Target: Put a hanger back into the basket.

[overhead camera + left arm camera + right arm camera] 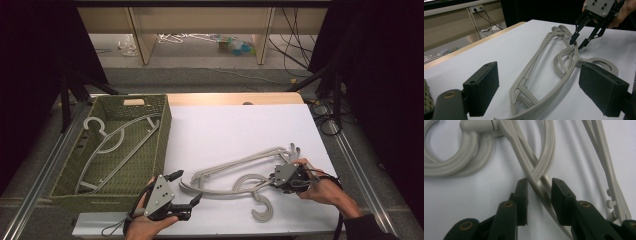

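Hangers (537,180) lie tangled; one bar passes between right gripper's (539,195) parted jaws, untouched.

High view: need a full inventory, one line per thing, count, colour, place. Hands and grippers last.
Basket: one, green woven, left side of table.
Hangers in basket: at least two, grey, lying inside.
Hangers on table: grey, tangled on the white surface at centre right; exact count unclear.
Table: one, white top, wooden far edge.
Cables: several, black, on the floor beyond the table.
Left gripper: one, black, open, near edge beside the basket, held in a hand.
Right gripper: one, black, open, jaws either side of a hanger bar.
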Demonstrator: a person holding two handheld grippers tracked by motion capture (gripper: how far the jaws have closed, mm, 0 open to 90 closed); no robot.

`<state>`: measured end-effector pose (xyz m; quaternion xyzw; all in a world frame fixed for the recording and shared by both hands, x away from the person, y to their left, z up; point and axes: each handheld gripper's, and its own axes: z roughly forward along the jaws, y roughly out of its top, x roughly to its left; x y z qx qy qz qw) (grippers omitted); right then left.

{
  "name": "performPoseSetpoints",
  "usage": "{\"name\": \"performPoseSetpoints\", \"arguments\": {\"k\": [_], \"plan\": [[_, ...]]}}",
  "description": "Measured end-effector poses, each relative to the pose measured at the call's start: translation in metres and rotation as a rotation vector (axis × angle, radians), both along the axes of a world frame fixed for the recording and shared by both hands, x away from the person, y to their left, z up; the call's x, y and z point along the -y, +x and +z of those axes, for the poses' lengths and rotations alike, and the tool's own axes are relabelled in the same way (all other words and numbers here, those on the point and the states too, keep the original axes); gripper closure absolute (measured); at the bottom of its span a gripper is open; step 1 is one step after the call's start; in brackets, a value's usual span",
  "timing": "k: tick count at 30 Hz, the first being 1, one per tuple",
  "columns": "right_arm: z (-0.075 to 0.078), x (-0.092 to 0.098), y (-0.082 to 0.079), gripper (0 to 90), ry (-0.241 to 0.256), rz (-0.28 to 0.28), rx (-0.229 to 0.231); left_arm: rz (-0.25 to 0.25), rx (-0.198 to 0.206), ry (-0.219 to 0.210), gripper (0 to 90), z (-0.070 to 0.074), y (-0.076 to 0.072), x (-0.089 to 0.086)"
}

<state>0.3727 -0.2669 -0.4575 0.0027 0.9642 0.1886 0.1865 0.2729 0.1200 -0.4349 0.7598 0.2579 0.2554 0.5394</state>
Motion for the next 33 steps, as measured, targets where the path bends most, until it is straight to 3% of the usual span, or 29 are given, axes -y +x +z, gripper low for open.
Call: {"name": "performPoseSetpoints", "arguments": {"k": [2, 3, 6, 13, 17, 18, 21, 27, 29, 33], "plan": [[0.001, -0.002, -0.005, 69.4, -0.008, 0.001, -0.018, -0.005, -0.002, -0.007, 16.4, 0.000, 0.000, 0.001], [0.002, -0.002, -0.004, 70.1, -0.030, 0.038, 0.008, -0.004, 0.001, -0.005, 16.4, 0.001, 0.000, 0.001], [0.005, -0.004, -0.009, 72.2, -0.052, 0.072, 0.010, -0.006, -0.005, 0.003, 16.4, -0.001, 0.000, 0.002], [0.014, -0.009, -0.013, 75.9, -0.058, 0.105, 0.036, -0.007, -0.008, 0.013, 16.5, -0.001, 0.000, 0.003], [0.013, -0.013, -0.015, 77.4, -0.024, 0.157, -0.012, -0.007, -0.006, 0.039, 16.7, -0.004, 0.001, 0.007], [0.012, -0.014, -0.015, 77.3, -0.022, 0.148, -0.016, -0.007, -0.004, 0.052, 16.9, -0.004, 0.001, 0.008], [0.004, -0.018, -0.013, 77.3, -0.060, 0.153, -0.031, -0.015, -0.005, 0.057, 17.3, -0.005, 0.004, 0.011], [0.002, -0.019, -0.012, 80.2, -0.048, 0.165, -0.068, -0.050, -0.020, 0.118, 20.6, -0.011, 0.009, 0.025], [0.004, -0.019, -0.014, 81.5, -0.051, 0.169, -0.075, -0.080, -0.026, 0.167, 24.0, -0.014, 0.012, 0.030], [0.008, -0.017, -0.014, 81.6, -0.036, 0.157, -0.081, -0.124, -0.001, 0.246, 29.5, -0.020, 0.020, 0.043]]}}
